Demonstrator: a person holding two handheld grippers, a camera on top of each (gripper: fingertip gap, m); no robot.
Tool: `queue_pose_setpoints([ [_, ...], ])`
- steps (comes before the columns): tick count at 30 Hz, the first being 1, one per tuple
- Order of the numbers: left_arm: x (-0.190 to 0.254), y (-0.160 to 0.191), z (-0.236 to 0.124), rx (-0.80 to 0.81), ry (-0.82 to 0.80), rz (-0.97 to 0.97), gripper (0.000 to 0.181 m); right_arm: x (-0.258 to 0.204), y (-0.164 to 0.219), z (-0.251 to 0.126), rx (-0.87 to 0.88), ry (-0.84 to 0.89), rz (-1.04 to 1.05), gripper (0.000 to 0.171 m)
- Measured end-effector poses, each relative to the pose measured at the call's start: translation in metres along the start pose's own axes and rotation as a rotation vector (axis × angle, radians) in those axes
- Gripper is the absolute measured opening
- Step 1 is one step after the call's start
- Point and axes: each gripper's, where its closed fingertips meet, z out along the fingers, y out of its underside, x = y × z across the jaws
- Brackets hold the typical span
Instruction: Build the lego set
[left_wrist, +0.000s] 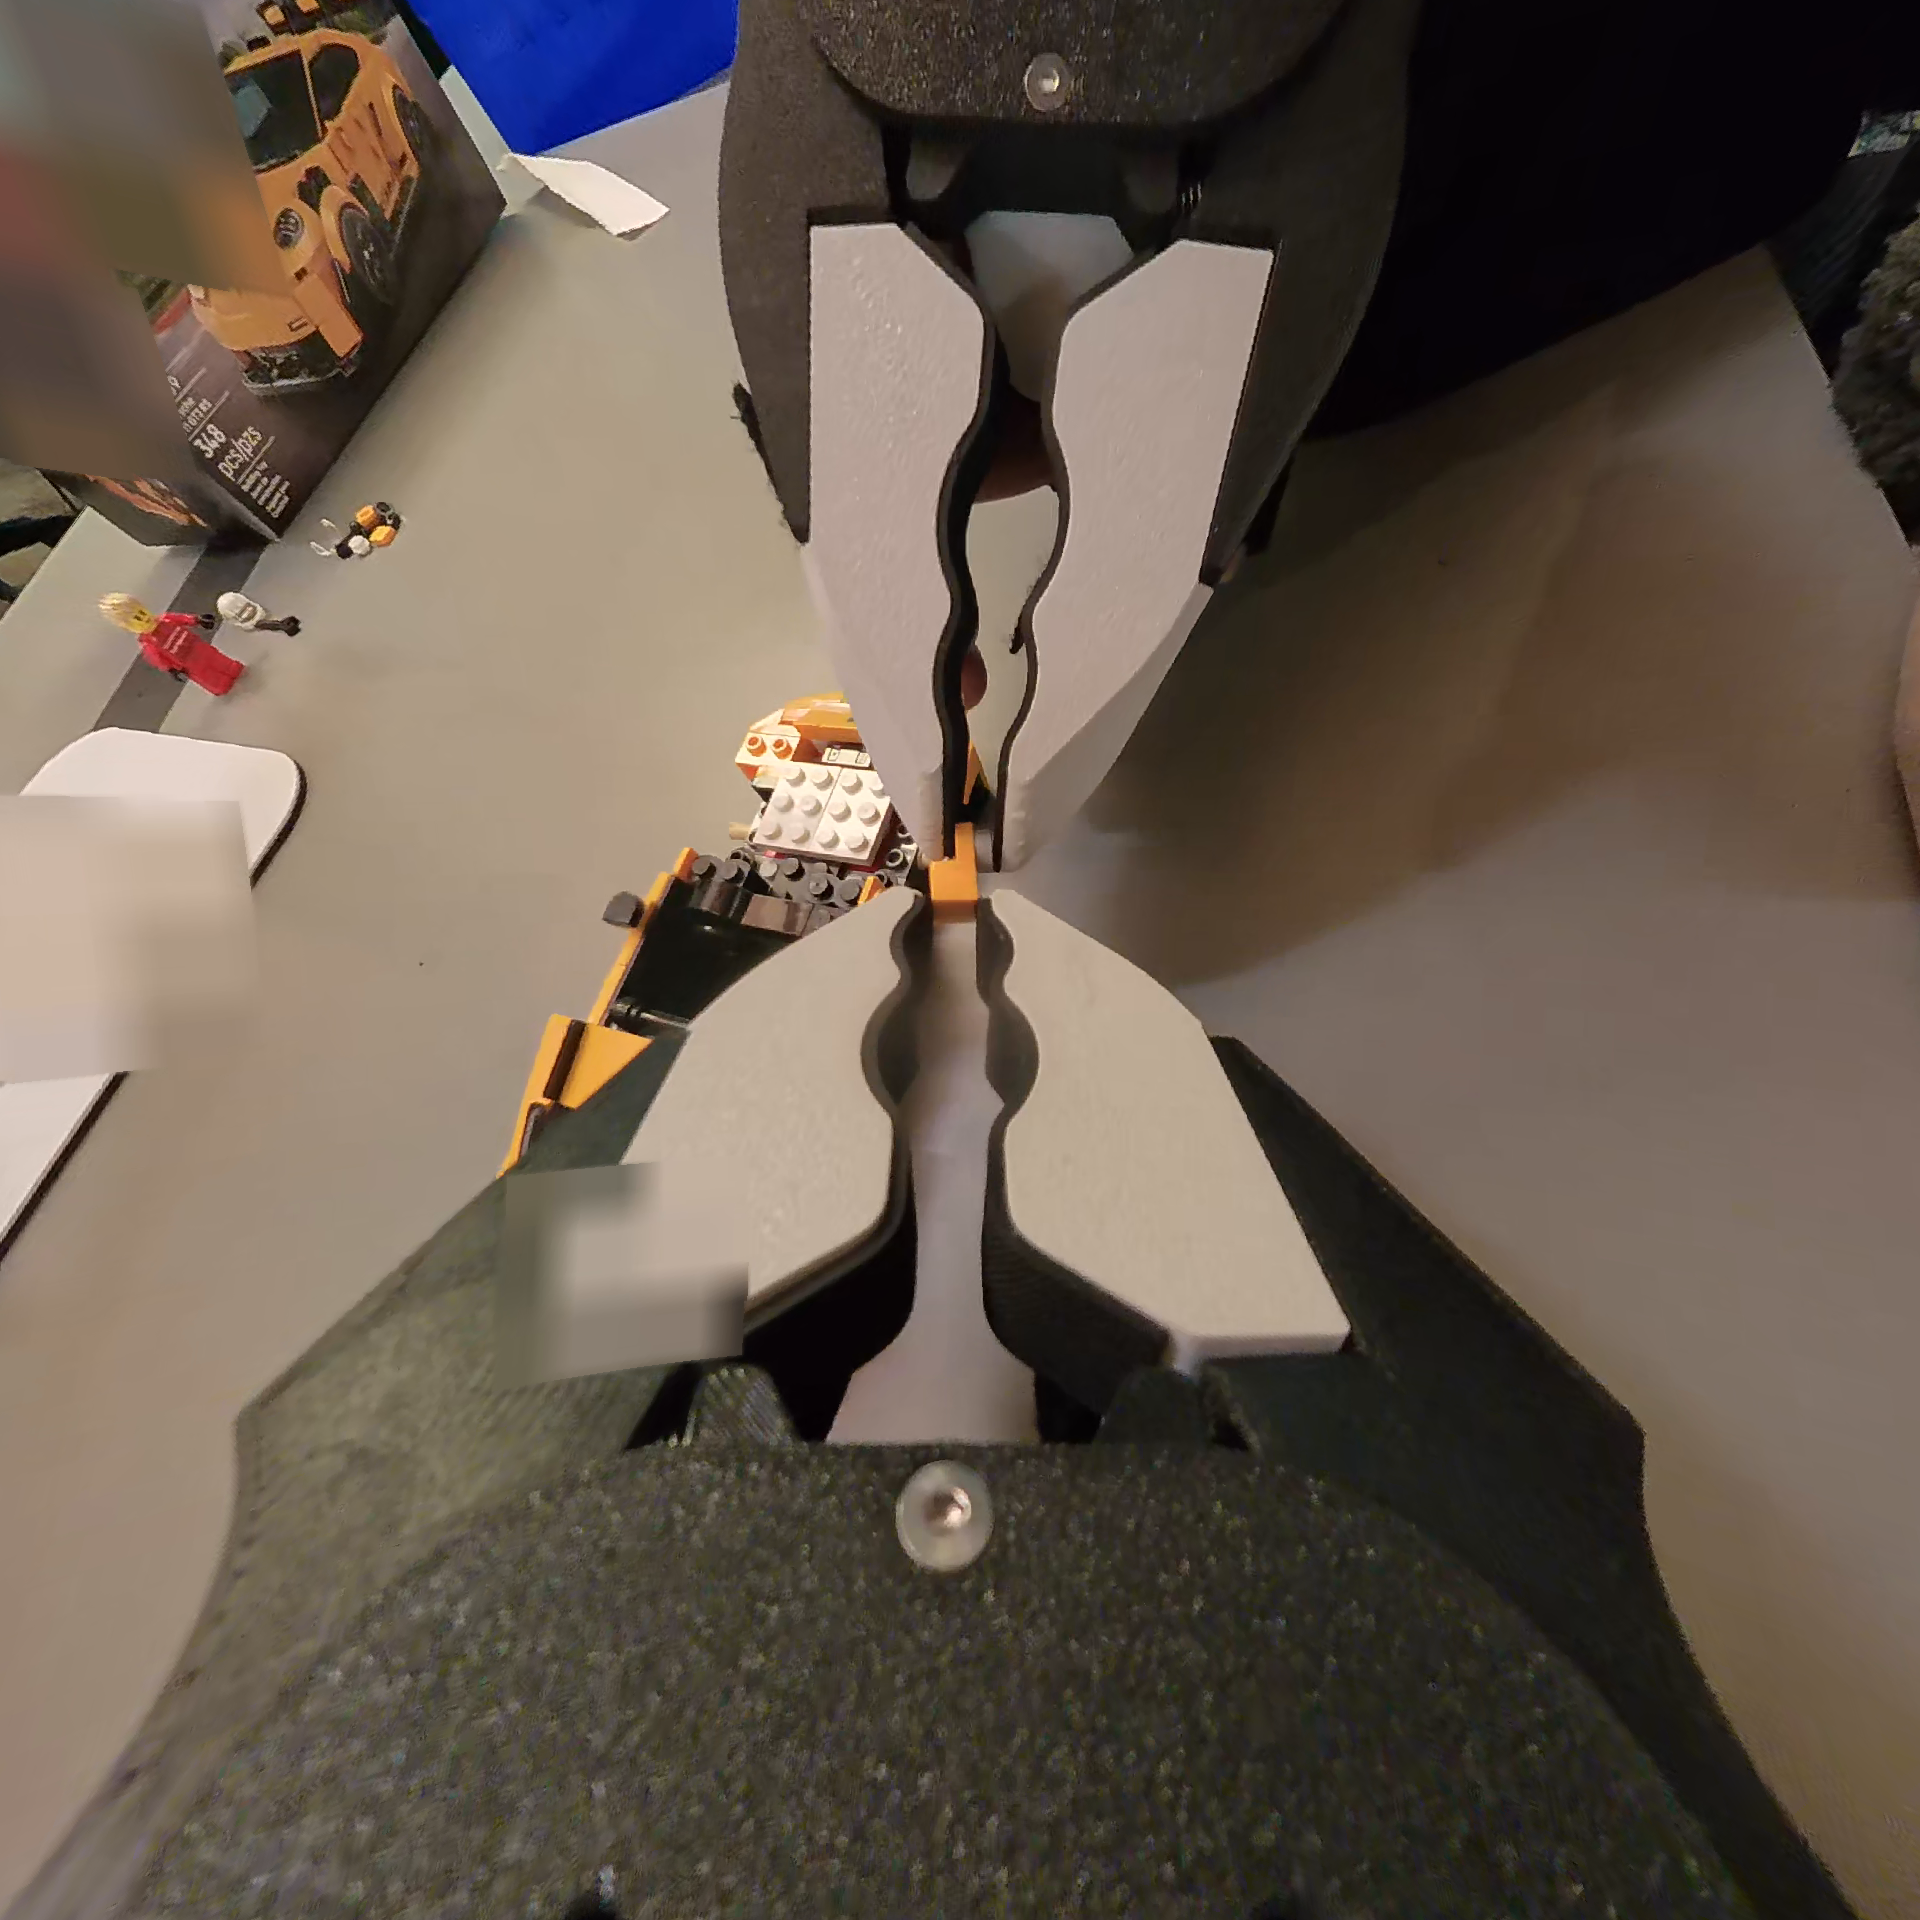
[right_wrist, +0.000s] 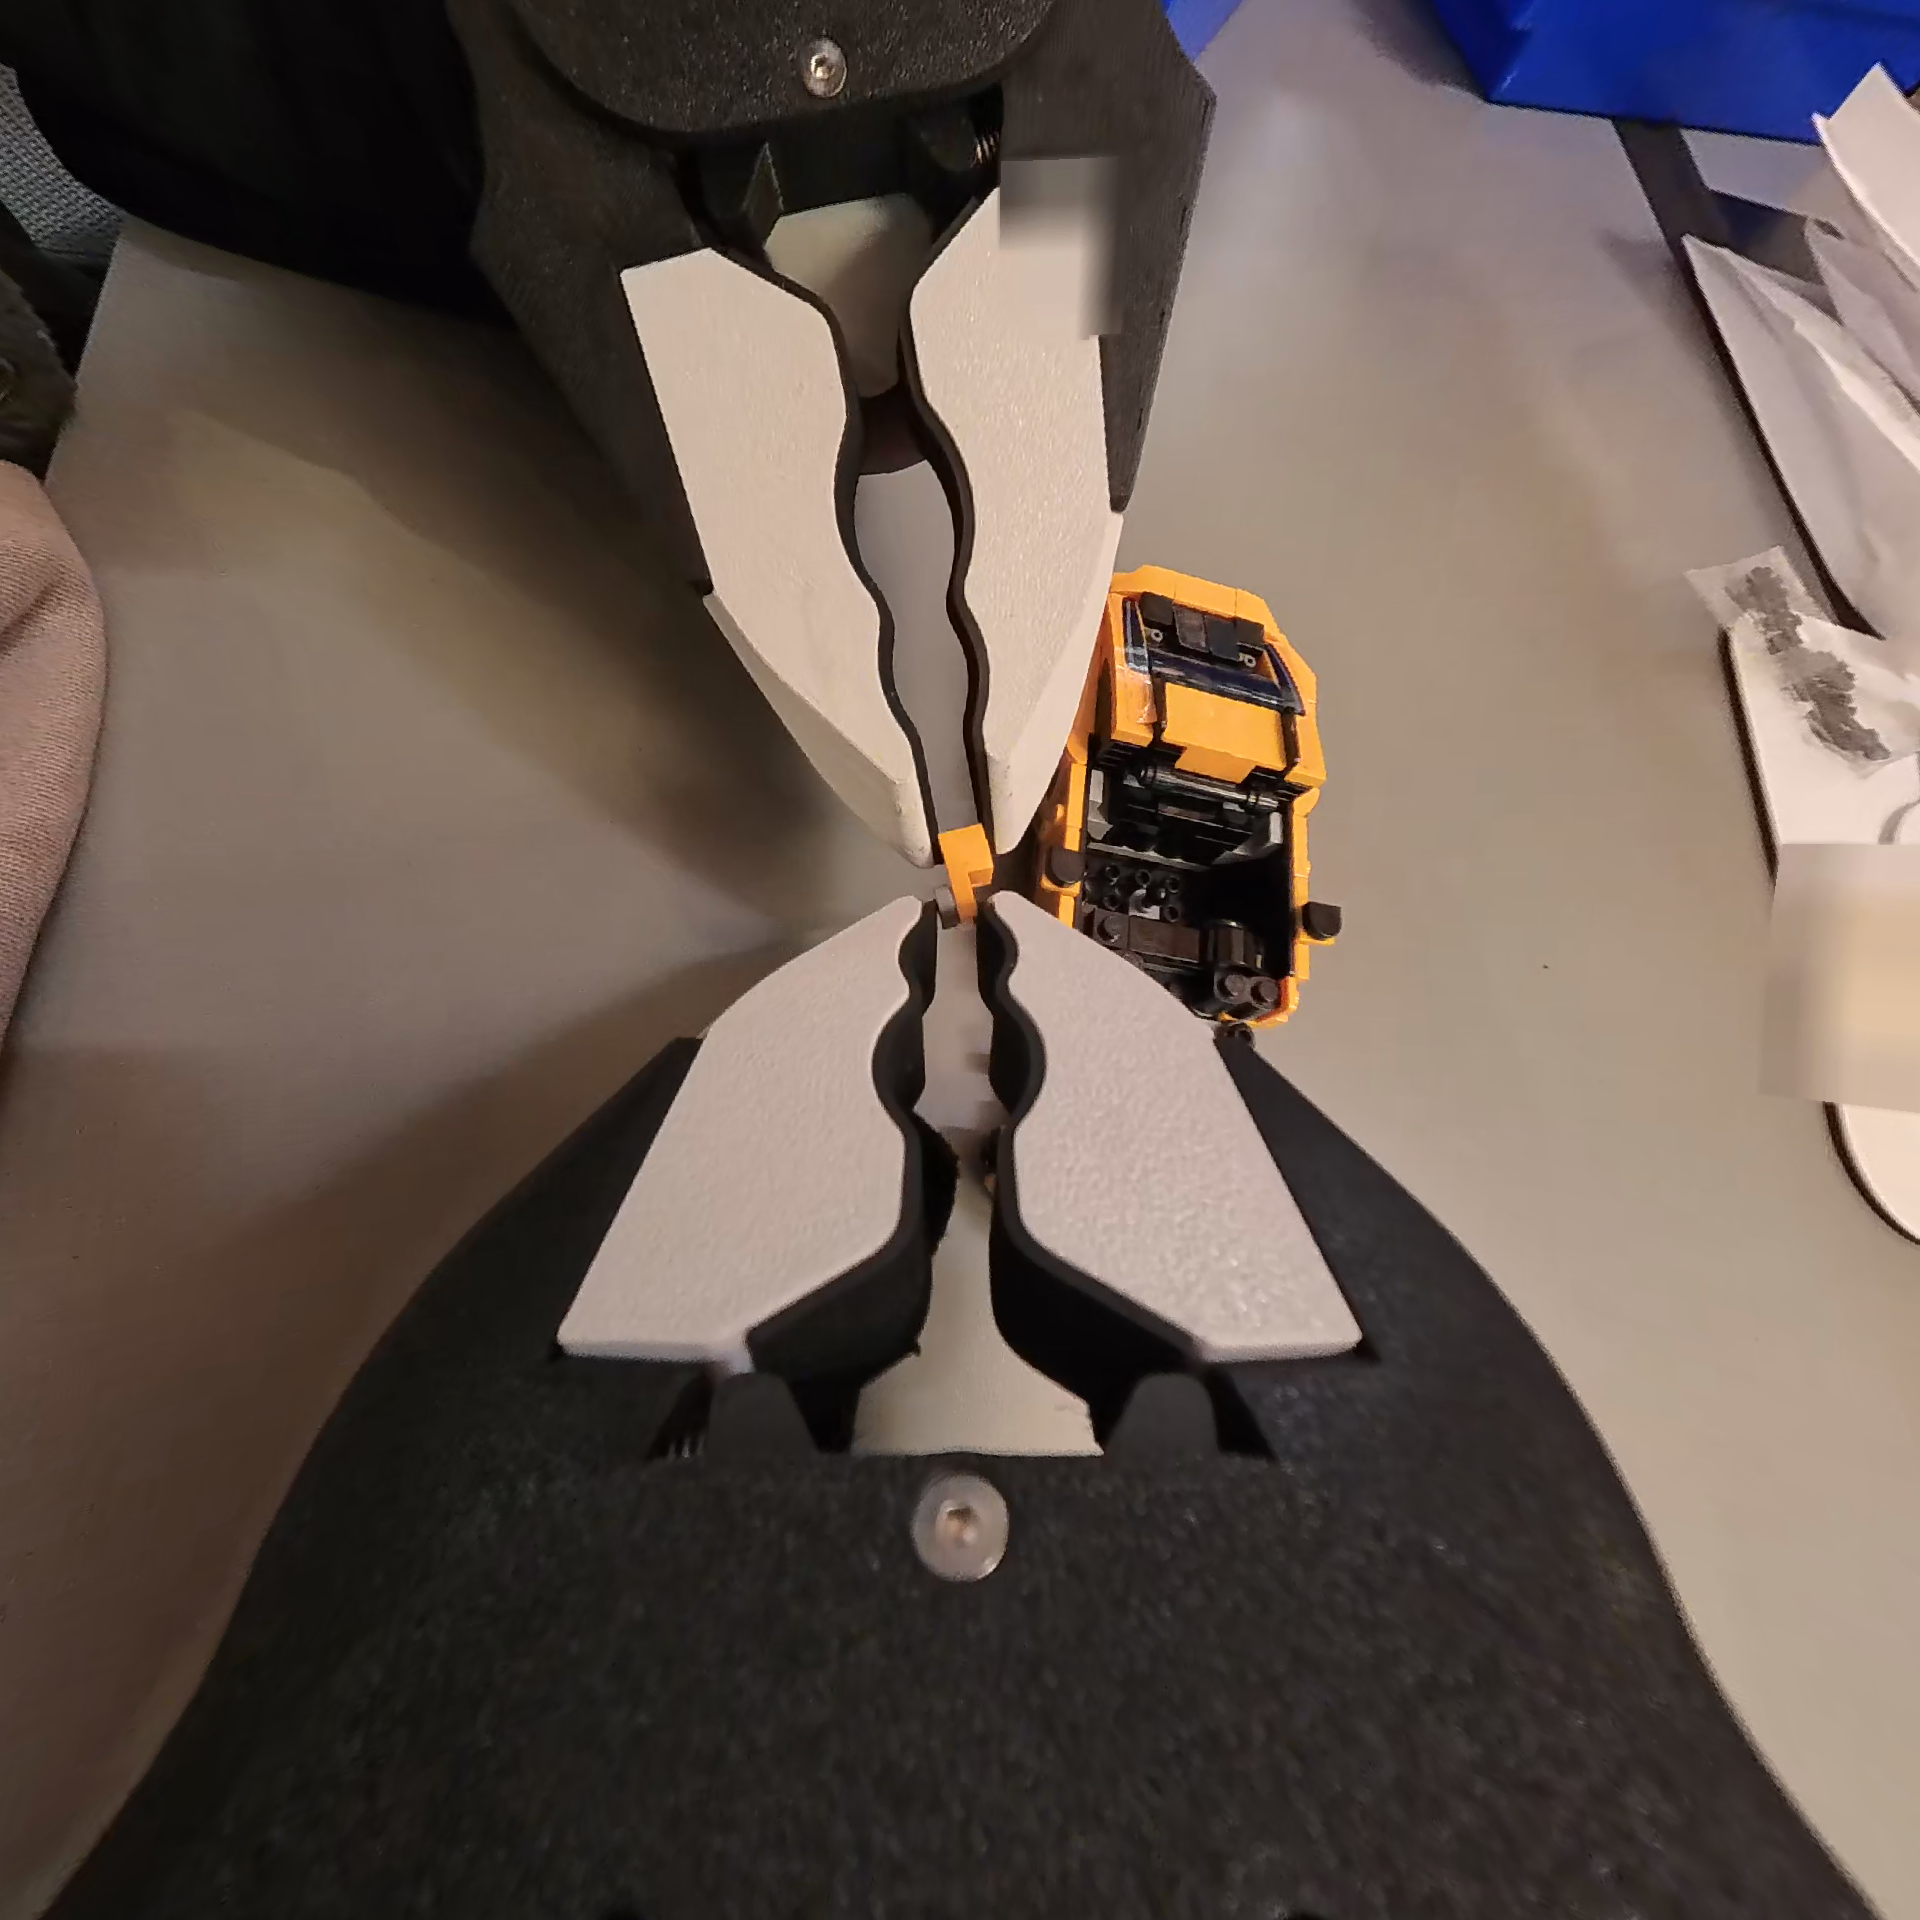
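- The two grippers meet tip to tip over the grey table (left_wrist: 520, 582), with one small orange piece (left_wrist: 953, 878) caught between them.
- The left gripper (left_wrist: 951, 902) has its fingers nearly together, pinching the near end of that piece. From the right wrist view it comes down from the top, tips (right_wrist: 961, 831) on the same brick.
- The right gripper (right_wrist: 956, 914) is also almost closed, but whether it really clamps the piece or just touches it is hard to call. A tiny grey bit sits at the piece's end there.
- The orange car build (right_wrist: 1195, 810) sits on the table just beside the tips, roofless, black innards showing. In the left wrist view most of it (left_wrist: 821, 810) is hidden behind the fingers, only grey studs and an orange edge peeking out.
- Far left: the set's box (left_wrist: 312, 260), cut off by the frame and partly blurred, plus a red minifigure (left_wrist: 182, 649) and some tiny loose parts (left_wrist: 364, 530) too small to identify.
- White paper bags (right_wrist: 1829, 416) run off the right edge.
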Motion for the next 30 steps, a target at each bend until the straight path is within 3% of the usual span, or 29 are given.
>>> queue_pose_setpoints([
  [30, -0.0042, 0.0005, -0.0010, 0.000, -0.038, 0.033, 0.008, 0.0038, -0.0003, -0.0003, 0.026, 0.025, -0.020, 0.007],
])
